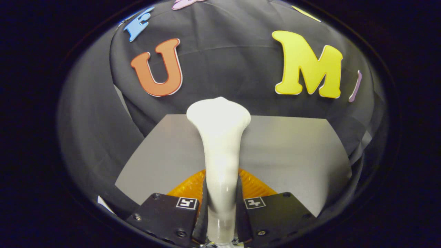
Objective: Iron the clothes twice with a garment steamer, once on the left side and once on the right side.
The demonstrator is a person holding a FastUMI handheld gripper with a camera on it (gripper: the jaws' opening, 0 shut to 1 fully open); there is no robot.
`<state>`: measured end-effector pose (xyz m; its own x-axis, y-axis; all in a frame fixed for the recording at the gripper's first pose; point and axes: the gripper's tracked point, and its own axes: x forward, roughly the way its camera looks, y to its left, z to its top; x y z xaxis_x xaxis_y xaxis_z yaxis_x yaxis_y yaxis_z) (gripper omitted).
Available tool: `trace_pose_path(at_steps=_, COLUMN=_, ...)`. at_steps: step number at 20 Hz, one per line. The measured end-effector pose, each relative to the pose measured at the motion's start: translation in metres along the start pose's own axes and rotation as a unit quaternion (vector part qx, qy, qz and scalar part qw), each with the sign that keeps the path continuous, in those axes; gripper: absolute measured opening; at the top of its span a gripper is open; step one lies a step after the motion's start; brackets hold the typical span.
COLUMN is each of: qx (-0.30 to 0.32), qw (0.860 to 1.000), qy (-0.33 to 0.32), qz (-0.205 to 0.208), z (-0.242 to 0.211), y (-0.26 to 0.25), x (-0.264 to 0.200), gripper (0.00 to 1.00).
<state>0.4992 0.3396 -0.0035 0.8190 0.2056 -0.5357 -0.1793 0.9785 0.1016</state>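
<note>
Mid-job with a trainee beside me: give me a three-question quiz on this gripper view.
1. True or false: the tongs are shut on the white garment steamer.
2. What colour is the ribbed thing just behind the steamer's handle? A) orange B) green C) blue
3. Fill in: the steamer's wide head points toward the ____ cloth wall.

Key: 1 true; 2 A; 3 black.

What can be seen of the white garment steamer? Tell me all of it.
The garment steamer is glossy off-white, plastic by its look. A slim handle rises from between the gripper's two black fingers, which press on it from either side, and it widens into a flared head with a slightly notched top edge. It stands upright, pointing away along the fingers. Behind its lower part sits a ribbed orange object; beyond lies a grey surface. The head's steam face is turned away.
</note>
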Motion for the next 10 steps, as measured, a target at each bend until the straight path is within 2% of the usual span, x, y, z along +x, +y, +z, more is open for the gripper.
trace_pose_path(at_steps=10, qx=0.020, qw=0.993, qy=-0.079, qz=0.085, z=-0.027, y=0.005, x=-0.131, gripper=0.36)
